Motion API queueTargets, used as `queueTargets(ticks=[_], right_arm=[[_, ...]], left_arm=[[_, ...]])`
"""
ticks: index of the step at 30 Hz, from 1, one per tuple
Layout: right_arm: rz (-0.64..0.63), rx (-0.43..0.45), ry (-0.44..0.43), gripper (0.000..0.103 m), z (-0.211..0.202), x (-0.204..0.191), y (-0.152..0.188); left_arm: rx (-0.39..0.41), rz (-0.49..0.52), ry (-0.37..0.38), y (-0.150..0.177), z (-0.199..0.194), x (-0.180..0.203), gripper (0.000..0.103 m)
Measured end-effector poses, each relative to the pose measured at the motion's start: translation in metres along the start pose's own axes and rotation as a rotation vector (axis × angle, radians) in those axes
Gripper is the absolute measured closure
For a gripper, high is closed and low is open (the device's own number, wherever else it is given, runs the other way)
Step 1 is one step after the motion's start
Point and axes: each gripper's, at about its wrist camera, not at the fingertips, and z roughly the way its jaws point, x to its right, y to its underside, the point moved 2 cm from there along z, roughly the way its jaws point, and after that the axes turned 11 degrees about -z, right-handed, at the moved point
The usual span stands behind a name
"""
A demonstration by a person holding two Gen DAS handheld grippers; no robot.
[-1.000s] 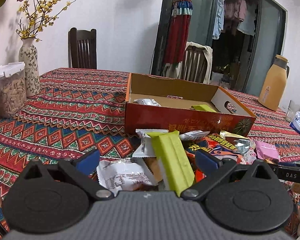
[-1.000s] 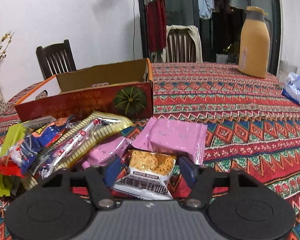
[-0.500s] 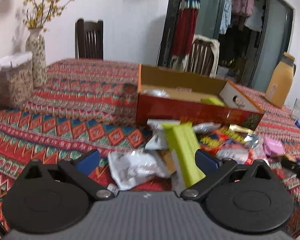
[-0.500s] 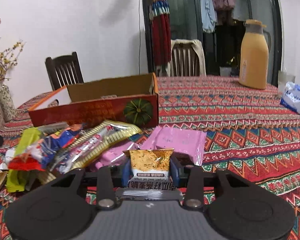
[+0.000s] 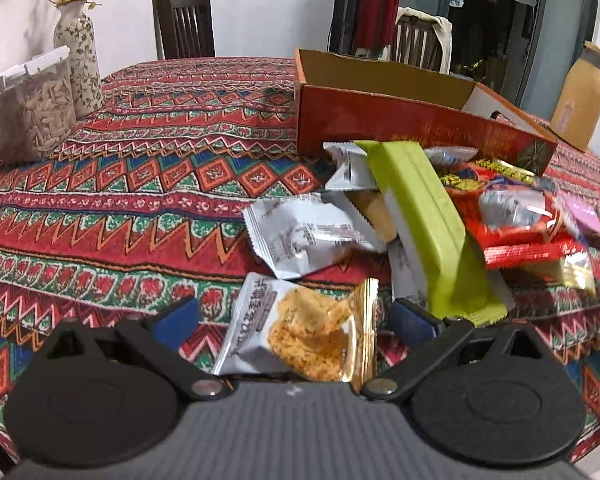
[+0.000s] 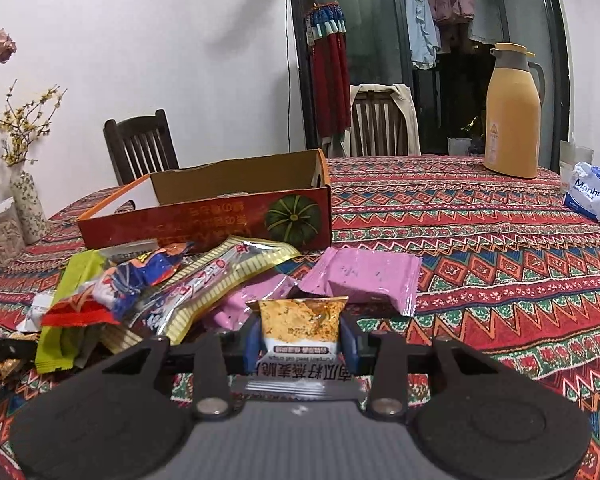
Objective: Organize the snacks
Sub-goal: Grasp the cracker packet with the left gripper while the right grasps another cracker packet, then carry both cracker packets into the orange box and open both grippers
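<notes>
Most of the job is left, I judge: the heap of crinkly foil snack wrappers (image 6: pixel 172 280) lies on the patterned tablecloth (image 6: pixel 480 248) in front of the open orange cardboard box (image 6: pixel 204 220), whose contents are hidden from both cameras. One small white-and-orange crisp packet (image 6: pixel 300 326), glossy with a serrated top, is pinched upright in the right gripper (image 6: pixel 300 340), its jaws narrow on the packet's sides. A matching flat packet (image 5: pixel 296 332) lies between the left gripper's (image 5: pixel 296 320) wide-spread, untouching jaws. A green bar wrapper (image 5: pixel 424 224) leans beside it.
</notes>
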Motion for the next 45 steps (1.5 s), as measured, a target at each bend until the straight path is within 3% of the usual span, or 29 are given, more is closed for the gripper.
queueTargets(ticks=[5, 9, 13, 30, 45], right_arm=[[0.000, -0.001, -0.004, 0.064, -0.004, -0.003, 0.003], [-0.005, 0.001, -0.008, 0.064, -0.008, -0.006, 0.004], [-0.010, 0.007, -0.013, 0.064, -0.013, -0.009, 0.005], [-0.039, 0.053, -0.009, 0.064, -0.034, -0.017, -0.004], [-0.093, 0.141, -0.051, 0.064, -0.018, -0.038, -0.052]], left_arm=[[0.021, 0.013, -0.004, 0.006, -0.002, 0.004, 0.004], [0.057, 0.029, -0.006, 0.009, -0.010, 0.007, 0.033], [0.072, 0.021, 0.003, 0.013, -0.017, 0.005, 0.045], [0.186, 0.015, 0.027, 0.003, -0.052, 0.002, 0.047], [0.293, 0.019, 0.119, -0.051, -0.056, 0.049, 0.047]])
